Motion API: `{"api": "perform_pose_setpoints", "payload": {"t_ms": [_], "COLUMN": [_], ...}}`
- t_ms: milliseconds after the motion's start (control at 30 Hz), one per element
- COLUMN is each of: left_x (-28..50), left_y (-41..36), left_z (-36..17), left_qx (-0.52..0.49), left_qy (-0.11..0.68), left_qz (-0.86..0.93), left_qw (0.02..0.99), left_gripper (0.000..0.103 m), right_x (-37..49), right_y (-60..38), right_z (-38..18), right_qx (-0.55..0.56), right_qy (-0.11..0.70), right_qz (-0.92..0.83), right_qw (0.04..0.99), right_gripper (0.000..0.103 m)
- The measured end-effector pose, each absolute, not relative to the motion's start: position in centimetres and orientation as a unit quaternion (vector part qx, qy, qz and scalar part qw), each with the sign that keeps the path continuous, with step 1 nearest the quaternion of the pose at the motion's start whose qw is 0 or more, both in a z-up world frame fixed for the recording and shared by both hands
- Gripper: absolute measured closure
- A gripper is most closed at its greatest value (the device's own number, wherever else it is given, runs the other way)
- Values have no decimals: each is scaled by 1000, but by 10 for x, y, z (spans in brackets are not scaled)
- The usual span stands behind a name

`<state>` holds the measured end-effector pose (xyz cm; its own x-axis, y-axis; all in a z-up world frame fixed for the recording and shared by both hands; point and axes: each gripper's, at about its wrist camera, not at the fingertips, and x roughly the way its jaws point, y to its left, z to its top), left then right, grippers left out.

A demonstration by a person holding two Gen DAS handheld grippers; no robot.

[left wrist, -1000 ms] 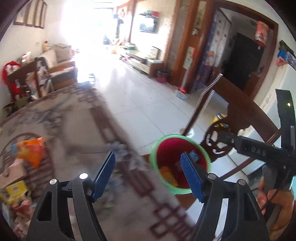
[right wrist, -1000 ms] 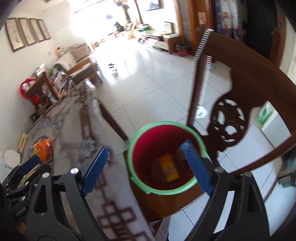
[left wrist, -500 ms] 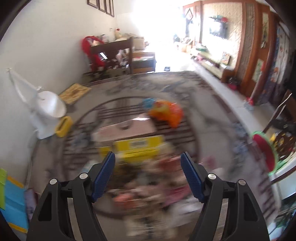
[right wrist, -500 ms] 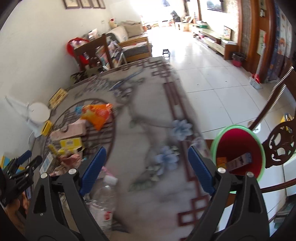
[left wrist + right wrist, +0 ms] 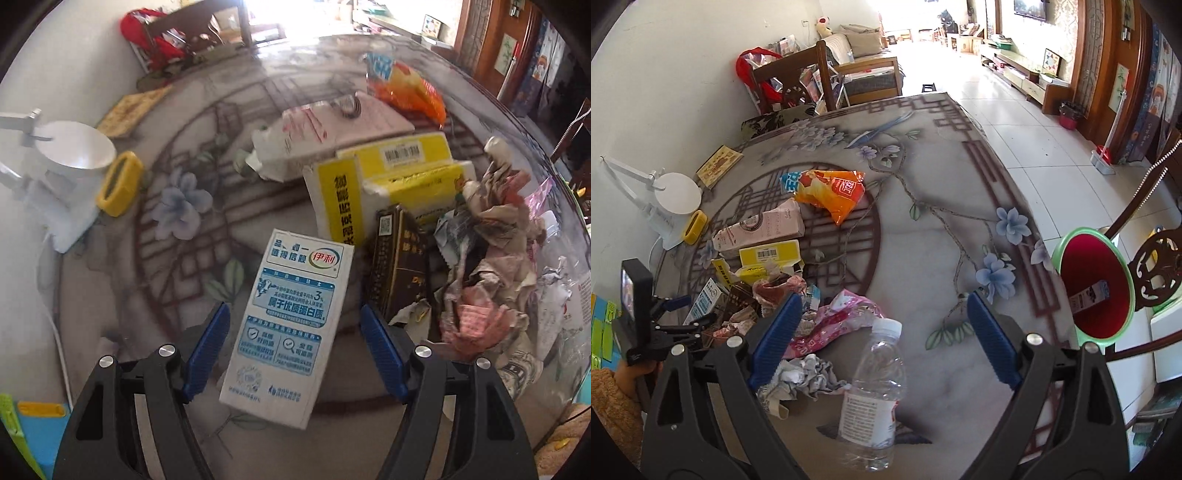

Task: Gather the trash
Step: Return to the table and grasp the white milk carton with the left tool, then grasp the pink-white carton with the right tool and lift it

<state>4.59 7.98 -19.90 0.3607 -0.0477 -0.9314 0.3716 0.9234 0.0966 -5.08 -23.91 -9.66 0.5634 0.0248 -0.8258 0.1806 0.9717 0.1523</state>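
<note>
2 claws were out over the table, and both stood with their fingers spread wide, gripping nothing. My left gripper hung over the white and blue milk carton, which lay flat on the patterned cloth with its length running between the blue pads; I could see a gap on each side, so neither pad touched it. At 1 o'clock from the carton lay the dark brown box, and beyond that, at 12 to 1 o'clock, the yellow box leaned against the pink and white carton. The orange snack bag lay farther off at 1 o'clock. Crumpled paper and wrappers were heaped at 3 o'clock. At 10 o'clock stood the white lamp base with a small yellow object just beside it.

My right gripper hovered above the clear plastic bottle, which lay between the spread fingers with its white cap toward 12 o'clock; whether the pads touched it I could not tell. A pink wrapper and a grey crumpled ball lay at 9 to 10 o'clock from the bottle. The red bin with the green rim sat off the table edge at 3 o'clock, near a carved wooden chair, with 1 small carton visible inside it.
</note>
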Motion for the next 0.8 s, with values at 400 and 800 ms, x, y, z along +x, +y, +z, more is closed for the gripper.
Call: {"api": "perform_pose_setpoints", "payload": {"t_ms": [400,800], "left_x": [44,3], "left_y": [97,136], "left_z": [-216,-190], "left_qx": [37,-94], "left_qy": [552,517], "left_qz": [-134,-87], "left_qw": [822,846], "left_gripper": [51,52], "right_x": [-43,55], "right_y": [-201,-115], "right_z": [-104,-108], "right_qx": [85,-46], "right_qy": [489,529], "right_qz": [-52,119], "right_qw": [867,839], "right_gripper": [12,12]}}
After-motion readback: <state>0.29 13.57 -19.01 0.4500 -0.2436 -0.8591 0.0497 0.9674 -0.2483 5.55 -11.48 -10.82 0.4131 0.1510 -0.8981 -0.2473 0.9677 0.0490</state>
